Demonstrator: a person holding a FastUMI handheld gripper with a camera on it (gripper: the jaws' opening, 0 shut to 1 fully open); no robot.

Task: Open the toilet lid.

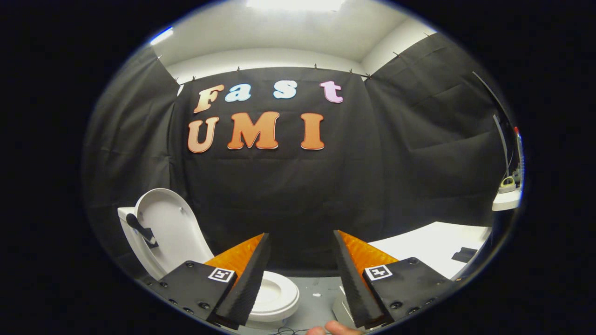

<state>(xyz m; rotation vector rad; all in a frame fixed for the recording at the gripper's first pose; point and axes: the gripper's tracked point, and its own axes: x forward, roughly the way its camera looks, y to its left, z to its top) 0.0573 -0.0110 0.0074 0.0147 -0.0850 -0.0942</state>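
A white toilet (274, 298) stands on the floor below and to the left of my fingers. Its lid (170, 228) is raised, leaning back against the tank, with a dark handle piece (142, 230) fixed on its left side. The seat ring and bowl show partly behind my left finger (244, 279). My gripper (301, 242) is open, held above and to the right of the toilet, with nothing between its fingers. The lid lies well to the left of the left finger, apart from it.
A white tabletop (428, 249) sits to the right beyond the right finger, with a small dark object (464, 254) on it. A white shelf (506, 199) with items is at the far right. Grey floor (316, 298) lies below. A fingertip of a hand (333, 328) shows beneath the gripper.
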